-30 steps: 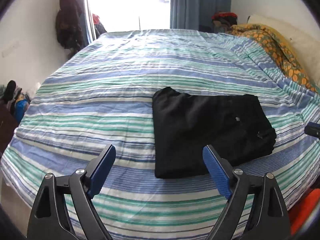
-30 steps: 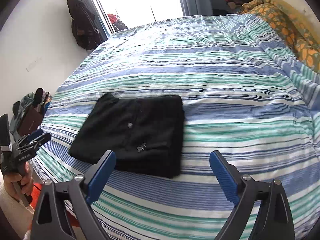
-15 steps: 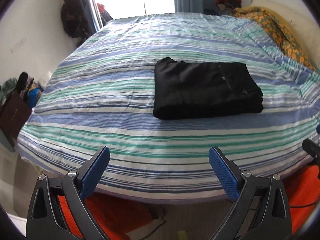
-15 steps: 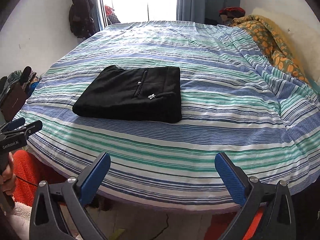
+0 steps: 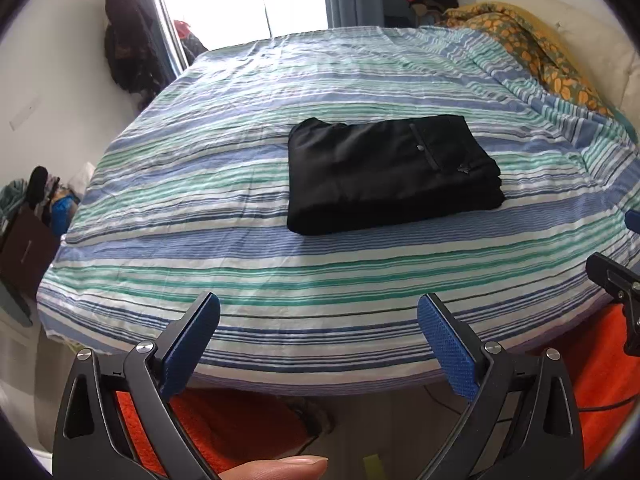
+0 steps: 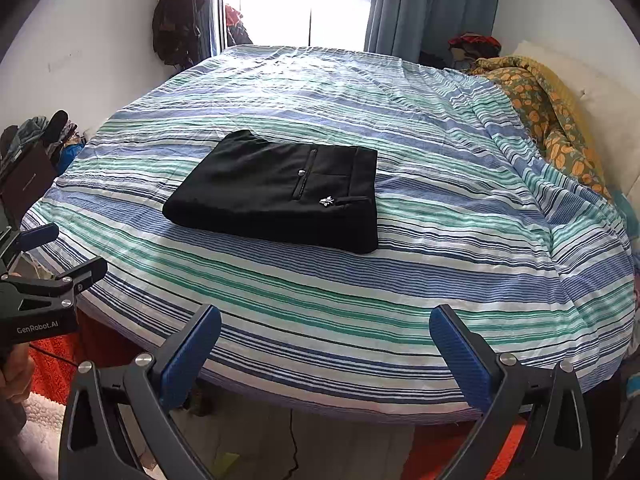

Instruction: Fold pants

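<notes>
While two tongs gape, one pants (image 5: 390,172) bundle lies folded.

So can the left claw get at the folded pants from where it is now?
Probably not without moving in: the open left claw hangs off the bed's near edge, with bare striped sheet before the pants. Nothing blocks the way.

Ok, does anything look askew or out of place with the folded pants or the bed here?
Nothing stands out. The black pants lie in a compact folded rectangle on the striped bedsheet, edges fairly square. Both the left gripper and right gripper are open and empty, short of the bed edge.
</notes>
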